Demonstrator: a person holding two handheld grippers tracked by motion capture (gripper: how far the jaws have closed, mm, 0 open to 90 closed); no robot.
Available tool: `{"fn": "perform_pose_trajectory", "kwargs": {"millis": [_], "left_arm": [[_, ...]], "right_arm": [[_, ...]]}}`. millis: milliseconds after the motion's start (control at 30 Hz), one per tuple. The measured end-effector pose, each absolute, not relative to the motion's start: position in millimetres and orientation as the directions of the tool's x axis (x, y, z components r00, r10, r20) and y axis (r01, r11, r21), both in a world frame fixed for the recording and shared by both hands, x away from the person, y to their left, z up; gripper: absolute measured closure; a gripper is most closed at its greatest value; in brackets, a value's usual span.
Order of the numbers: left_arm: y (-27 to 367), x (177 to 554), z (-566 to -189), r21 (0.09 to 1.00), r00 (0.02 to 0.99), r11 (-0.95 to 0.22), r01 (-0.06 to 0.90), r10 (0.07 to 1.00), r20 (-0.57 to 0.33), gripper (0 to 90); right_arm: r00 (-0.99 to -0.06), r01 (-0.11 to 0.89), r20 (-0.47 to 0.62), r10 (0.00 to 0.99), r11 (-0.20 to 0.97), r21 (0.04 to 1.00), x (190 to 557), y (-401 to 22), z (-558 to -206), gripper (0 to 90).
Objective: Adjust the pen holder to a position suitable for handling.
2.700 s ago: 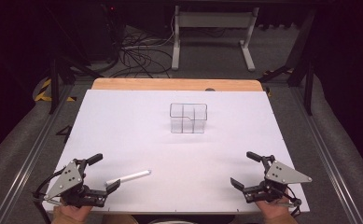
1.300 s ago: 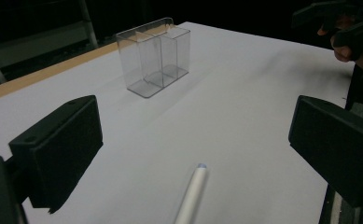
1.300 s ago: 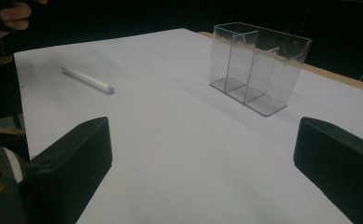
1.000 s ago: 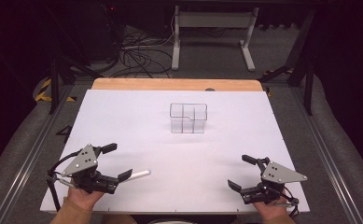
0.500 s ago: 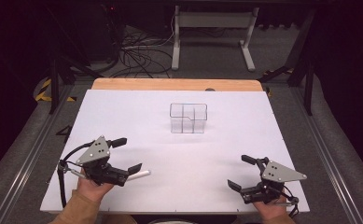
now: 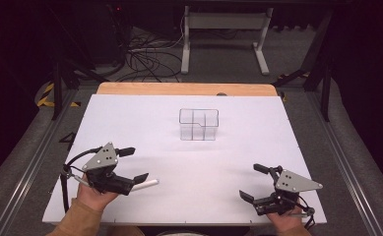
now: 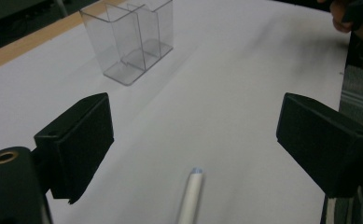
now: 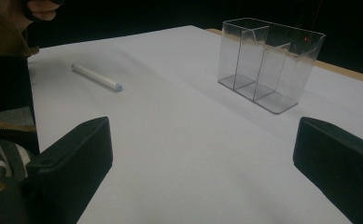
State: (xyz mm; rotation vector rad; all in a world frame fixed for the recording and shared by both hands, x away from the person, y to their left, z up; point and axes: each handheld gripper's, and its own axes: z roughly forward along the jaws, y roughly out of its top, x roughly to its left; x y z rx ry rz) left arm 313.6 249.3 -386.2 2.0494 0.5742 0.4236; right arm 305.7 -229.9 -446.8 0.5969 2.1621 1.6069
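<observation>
Left tongs – wide open and just closing a little – straddle the white marker, which lies untouched on the table at seven o'clock from the clear organizer. Right tongs gape, holding nothing.

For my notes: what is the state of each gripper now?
Left gripper: open, jaws just closing a little, pen between them, unheld.
Right gripper: open, empty.

A white pen lies flat on the table.

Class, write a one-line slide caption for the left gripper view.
Open left hand-held gripper straddling a slim white pen, clear plastic compartment holder beyond.
</observation>
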Motion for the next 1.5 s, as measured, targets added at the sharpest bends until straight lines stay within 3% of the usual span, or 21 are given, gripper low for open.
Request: {"fn": "perform_pose_trajectory", "kwargs": {"millis": [667, 1300, 1500], "left_arm": [[240, 328, -394, 0.622, 0.840, -0.681, 0.387, 0.539, 0.068, 18.5], [225, 340, -411, 0.424, 0.863, -0.779, 0.462, 0.504, -0.015, 32.4], [222, 342, -415, 0.384, 0.862, -0.798, 0.464, 0.507, 0.013, 34.6]], "right_arm": [[-0.844, 0.110, -0.049, 0.534, 0.262, 0.959, 306, -229, -447, 5.2], [-0.850, 0.116, -0.042, 0.525, 0.265, 0.957, 307, -228, -448, 5.3], [-0.851, 0.117, -0.042, 0.524, 0.266, 0.957, 307, -228, -449, 5.4]]}}
